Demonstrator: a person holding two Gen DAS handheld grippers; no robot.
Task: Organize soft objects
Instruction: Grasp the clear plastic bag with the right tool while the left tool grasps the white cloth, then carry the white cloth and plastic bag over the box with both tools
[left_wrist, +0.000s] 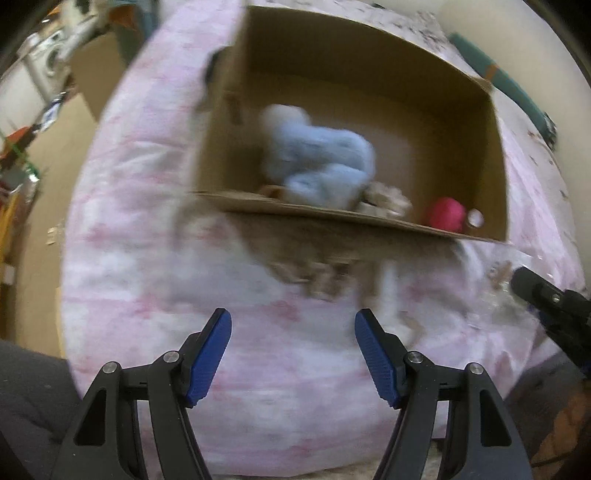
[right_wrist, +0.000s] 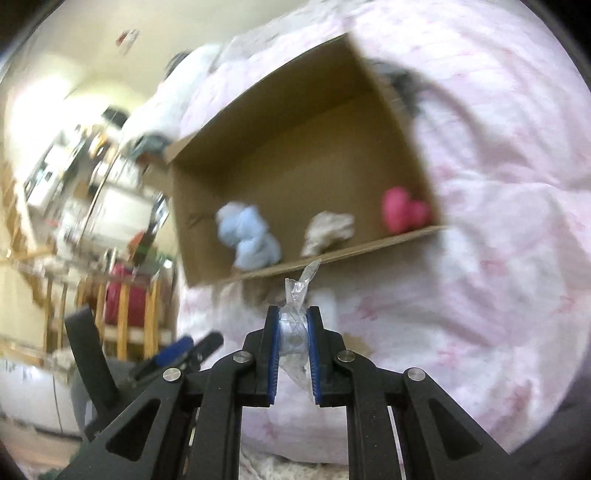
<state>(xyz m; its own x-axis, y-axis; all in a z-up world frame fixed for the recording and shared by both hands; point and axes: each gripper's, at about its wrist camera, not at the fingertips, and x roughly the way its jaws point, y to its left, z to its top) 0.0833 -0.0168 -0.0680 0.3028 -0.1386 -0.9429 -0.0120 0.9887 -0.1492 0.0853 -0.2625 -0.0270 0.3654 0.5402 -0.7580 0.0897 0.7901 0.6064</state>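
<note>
Right tongs (right_wrist: 293, 338) pinch clear plastic bag (right_wrist: 297, 295); left tongs (left_wrist: 293, 354) spread, empty.

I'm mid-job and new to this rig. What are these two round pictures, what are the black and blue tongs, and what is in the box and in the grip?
There is no robot arm here: a person holds one two-finger gripper in each hand, and each has a wide-angle camera looking forward along its fingers. One round picture comes from the left wrist, the other from the right.

The left gripper has its blue pads wide apart with nothing between them. The right gripper is shut on a piece of clear crinkled plastic; what the plastic belongs to I cannot tell.

Ahead lies an open cardboard box on a pink and white bedcover. Inside it are a light blue soft toy, a beige soft toy and a bright pink soft toy. Both pictures are blurred.
</note>
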